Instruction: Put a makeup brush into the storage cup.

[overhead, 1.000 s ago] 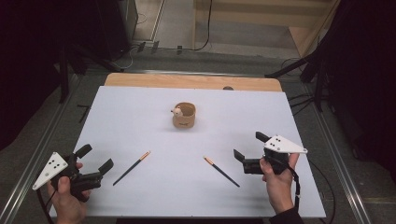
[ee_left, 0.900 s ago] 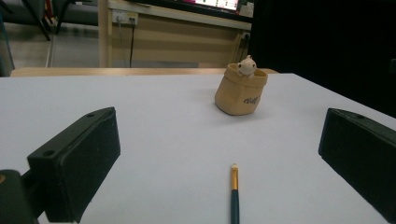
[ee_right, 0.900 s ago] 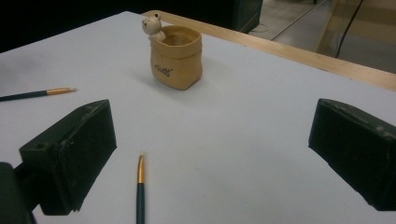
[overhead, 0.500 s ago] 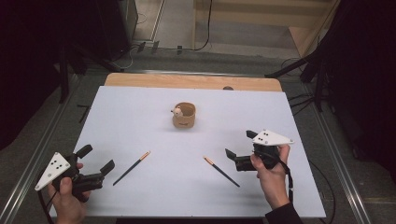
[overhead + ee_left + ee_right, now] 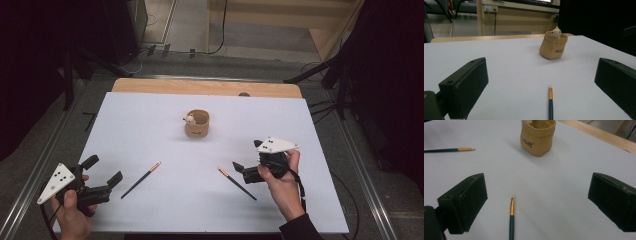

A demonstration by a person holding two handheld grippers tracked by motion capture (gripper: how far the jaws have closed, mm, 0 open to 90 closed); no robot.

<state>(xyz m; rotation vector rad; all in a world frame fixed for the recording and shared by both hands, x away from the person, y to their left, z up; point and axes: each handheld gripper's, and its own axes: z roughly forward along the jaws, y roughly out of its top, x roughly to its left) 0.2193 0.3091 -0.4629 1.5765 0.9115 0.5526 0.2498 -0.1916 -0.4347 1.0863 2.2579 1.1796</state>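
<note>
- Left hand-held gripper [image 5: 102, 171]: jaws wide apart, nothing between them. It sits low near the table's [image 5: 150, 125] front left corner. In the left gripper view, the left brush [image 5: 550, 102] lies centred just ahead of the jaws, gold ferrule end pointing away.
- Tan pouch cup [image 5: 197, 124]: upright at mid-table, well apart from both brushes, small figure on its rim.
- Right brush [image 5: 237, 183]: flat on the table, just beside the right hand-held gripper [image 5: 239, 170], whose jaws are spread wide and empty.
- Step in hand, as I judge it: pick up a brush. I lower the jaws to straddle the dark handle behind the ferrule, square across it, then close gently so it does not roll.
- Count: two brushes, one cup, two grippers.
</note>
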